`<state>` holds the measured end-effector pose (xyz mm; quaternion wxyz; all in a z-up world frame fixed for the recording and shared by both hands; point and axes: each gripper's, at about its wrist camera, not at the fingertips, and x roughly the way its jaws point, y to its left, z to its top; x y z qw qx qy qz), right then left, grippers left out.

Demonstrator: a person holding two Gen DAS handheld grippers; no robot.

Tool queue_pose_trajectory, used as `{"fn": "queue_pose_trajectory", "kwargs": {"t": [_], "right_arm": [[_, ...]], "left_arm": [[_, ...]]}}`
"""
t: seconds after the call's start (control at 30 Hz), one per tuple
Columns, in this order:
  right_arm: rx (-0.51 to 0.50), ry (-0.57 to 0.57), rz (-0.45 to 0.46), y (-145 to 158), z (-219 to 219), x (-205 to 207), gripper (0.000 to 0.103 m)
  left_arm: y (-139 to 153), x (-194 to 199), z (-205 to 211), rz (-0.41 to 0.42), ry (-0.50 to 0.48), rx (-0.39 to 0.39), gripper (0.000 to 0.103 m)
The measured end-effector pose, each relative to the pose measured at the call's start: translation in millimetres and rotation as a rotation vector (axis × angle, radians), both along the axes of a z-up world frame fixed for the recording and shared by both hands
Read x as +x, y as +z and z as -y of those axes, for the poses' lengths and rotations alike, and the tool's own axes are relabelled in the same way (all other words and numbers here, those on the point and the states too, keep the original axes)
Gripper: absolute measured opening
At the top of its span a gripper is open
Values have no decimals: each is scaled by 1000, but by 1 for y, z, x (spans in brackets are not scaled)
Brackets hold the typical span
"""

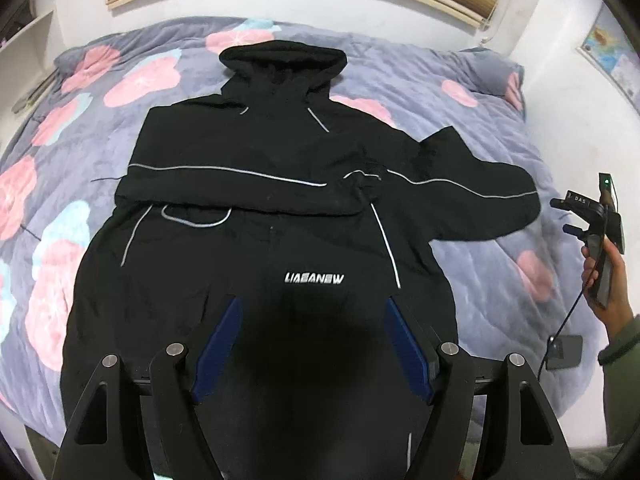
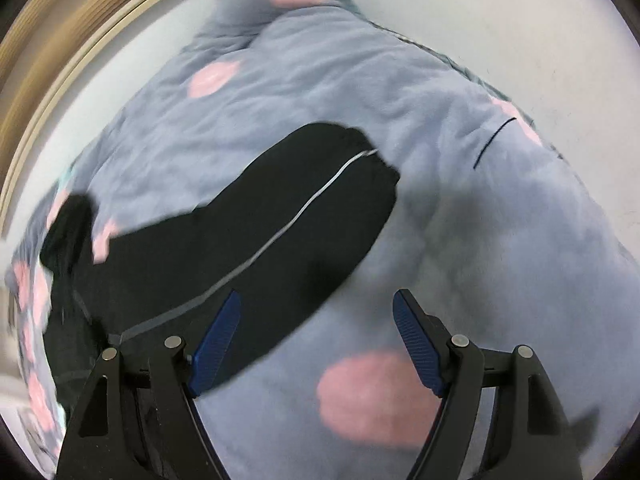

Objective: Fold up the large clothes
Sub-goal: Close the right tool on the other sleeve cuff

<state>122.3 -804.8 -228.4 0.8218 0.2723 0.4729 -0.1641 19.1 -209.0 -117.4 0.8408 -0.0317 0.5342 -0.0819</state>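
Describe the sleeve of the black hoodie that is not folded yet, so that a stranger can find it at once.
Look at the bed with the grey-blue quilt printed with pink flowers; a black hoodie lies flat on it. One sleeve sticks out sideways onto the bare quilt, toward the right hand-held gripper. Unlike the other sleeve, which is folded across the chest, it lies alone on the quilt.

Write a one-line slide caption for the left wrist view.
Open left claw above a black hoodie on a floral quilt, one sleeve still unfolded.
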Motion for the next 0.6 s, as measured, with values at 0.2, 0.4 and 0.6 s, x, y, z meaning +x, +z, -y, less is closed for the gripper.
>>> {"fn": "queue_pose_trajectory", "kwargs": {"t": [0.2,0.4,0.6], "right_arm": [[94,-67,6,-44,68,27,80],[138,-55,11,-71,99,52,80],[200,-35,30,-94,109,80,85]], "left_arm": [[-15,39,50,-37,-52,18,75],[-26,68,109,-48,-163,51,75],[-40,98,171,-58,-304,74,75]]}}
